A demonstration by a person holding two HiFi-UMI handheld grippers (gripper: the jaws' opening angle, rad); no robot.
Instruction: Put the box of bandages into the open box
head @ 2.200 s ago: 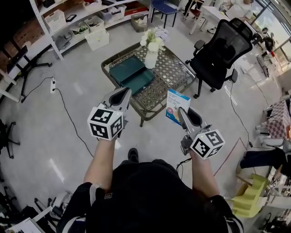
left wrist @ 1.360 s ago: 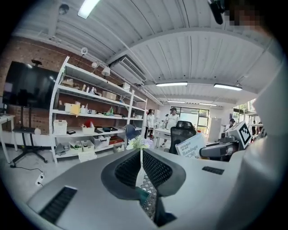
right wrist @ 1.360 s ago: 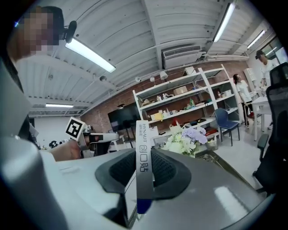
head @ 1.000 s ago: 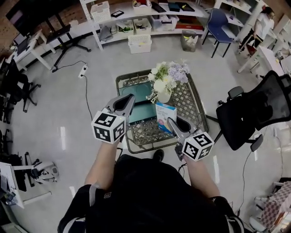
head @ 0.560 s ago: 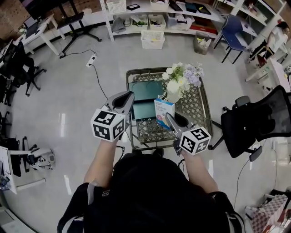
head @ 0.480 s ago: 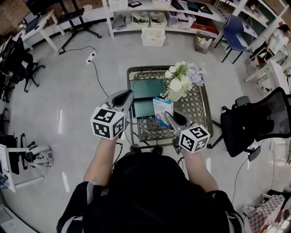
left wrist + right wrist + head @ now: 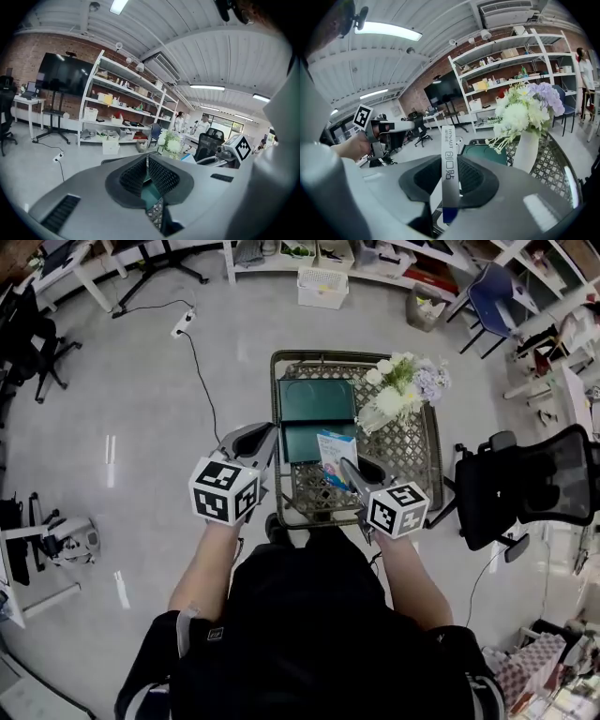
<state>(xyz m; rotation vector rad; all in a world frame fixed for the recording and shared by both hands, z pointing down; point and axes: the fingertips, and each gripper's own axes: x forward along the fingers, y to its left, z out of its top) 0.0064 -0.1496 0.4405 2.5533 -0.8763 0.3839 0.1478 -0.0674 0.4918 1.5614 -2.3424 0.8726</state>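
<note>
The right gripper [image 7: 348, 466] [image 7: 451, 160] has its two jaws pressed on a white and blue cardboard box of bandages [image 7: 335, 452] [image 7: 448, 140]. It holds the thin box standing up, with one narrow edge facing the gripper's camera. The left gripper [image 7: 265, 430] [image 7: 147, 161] has its jaws closed together at the tips, with nothing between them. Both grippers are up in the air at the near end of a metal wire table [image 7: 415, 454]. The box of bandages is above this table, not in the dark green open box [image 7: 315, 401] that lies flat just past it. A white vase of white and purple flowers [image 7: 398, 395] [image 7: 525, 149] stands beside the green box. A black office chair [image 7: 534, 488] stands to the right of the table.
</note>
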